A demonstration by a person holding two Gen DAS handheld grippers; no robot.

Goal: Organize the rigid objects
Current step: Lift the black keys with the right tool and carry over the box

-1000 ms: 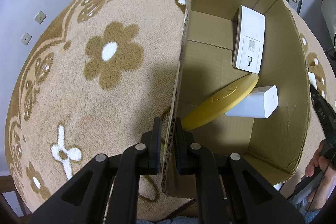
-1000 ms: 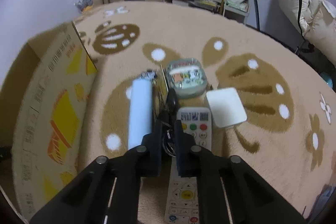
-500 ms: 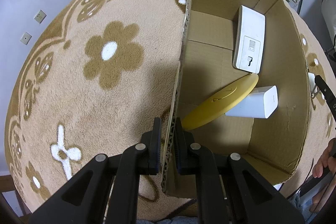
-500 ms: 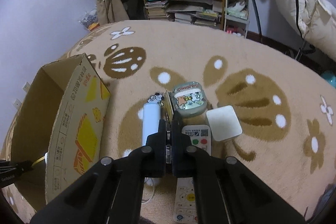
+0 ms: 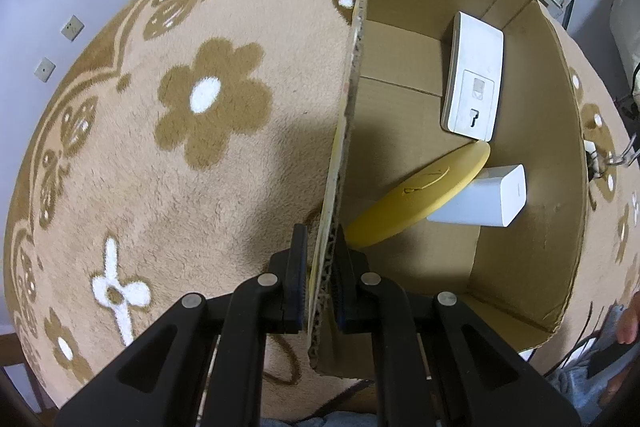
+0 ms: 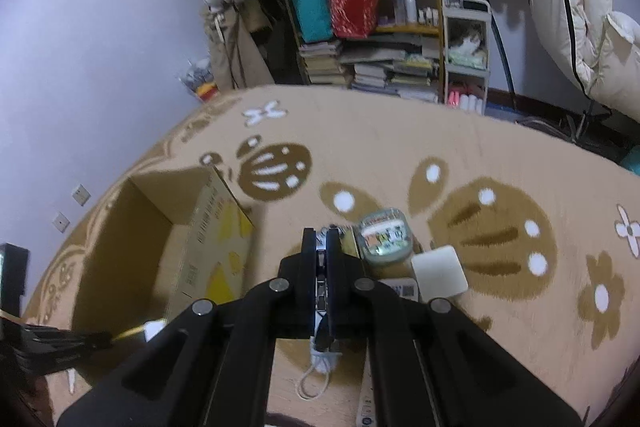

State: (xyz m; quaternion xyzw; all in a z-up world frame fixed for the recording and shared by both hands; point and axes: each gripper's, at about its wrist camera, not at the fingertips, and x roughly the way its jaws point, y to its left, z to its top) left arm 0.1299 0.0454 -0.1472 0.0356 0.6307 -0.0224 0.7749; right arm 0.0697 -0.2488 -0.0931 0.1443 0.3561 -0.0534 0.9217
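Observation:
My left gripper (image 5: 319, 247) is shut on the near wall of an open cardboard box (image 5: 568, 211) on the carpet. Inside lie a white flat device (image 5: 474, 79), a yellow disc (image 5: 420, 195) and a white block (image 5: 484, 197). My right gripper (image 6: 320, 239) is shut on a small metal keychain-like object (image 6: 321, 291), lifted above the carpet right of the box (image 6: 208, 239). A round patterned tin (image 6: 385, 241), a white square pad (image 6: 439, 275) and a remote (image 6: 396, 289) lie below it.
A white cylinder with a cord (image 6: 320, 363) lies under the right gripper. Shelves with books and bags (image 6: 360, 39) stand at the far carpet edge. A person's hand (image 5: 628, 319) is at the lower right of the left wrist view.
My right gripper closed on the small metal object and rose away from the carpet, so the items look smaller. The left gripper keeps holding the box wall.

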